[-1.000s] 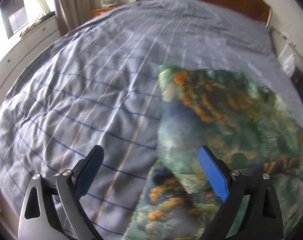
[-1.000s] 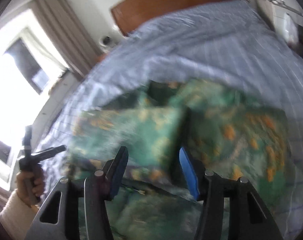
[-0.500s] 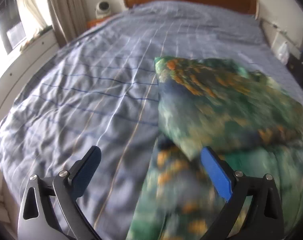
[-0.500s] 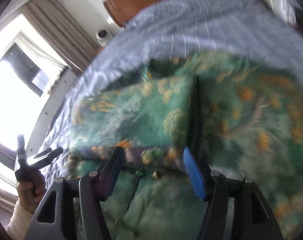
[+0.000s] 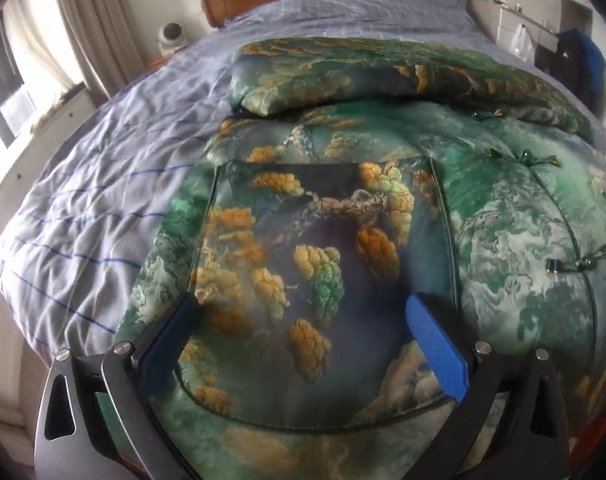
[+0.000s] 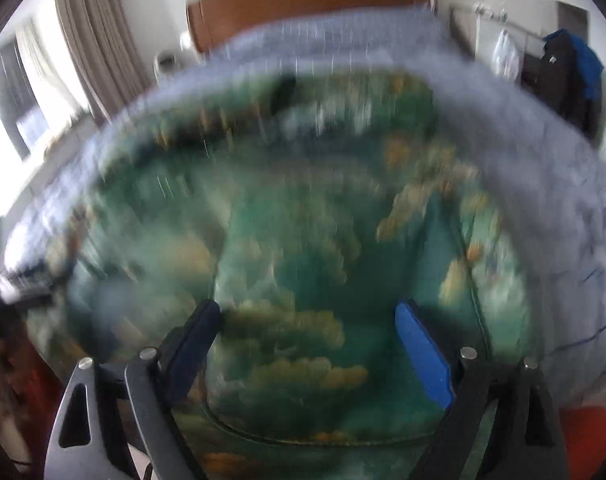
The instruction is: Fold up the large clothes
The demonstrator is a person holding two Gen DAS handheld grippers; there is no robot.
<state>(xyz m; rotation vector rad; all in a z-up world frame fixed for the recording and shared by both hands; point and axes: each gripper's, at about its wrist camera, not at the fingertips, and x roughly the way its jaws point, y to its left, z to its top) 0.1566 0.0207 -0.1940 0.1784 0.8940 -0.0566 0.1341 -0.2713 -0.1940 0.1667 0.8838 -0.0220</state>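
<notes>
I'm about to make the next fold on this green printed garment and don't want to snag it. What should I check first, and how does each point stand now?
1. Left claw open, holding nothing: ok.
2. Right claw open, holding nothing: ok.
3. Sleeve already folded across the upper part of the garment: ok.
4. Garment lies flat on the blue striped bedcover: mostly ok, some puckers near the knot buttons.
5. Near hem reachable for both claws: cannot tell, it runs below the fingers.
6. Right wrist view sharp enough to aim: not ok, it is motion blurred.
</notes>
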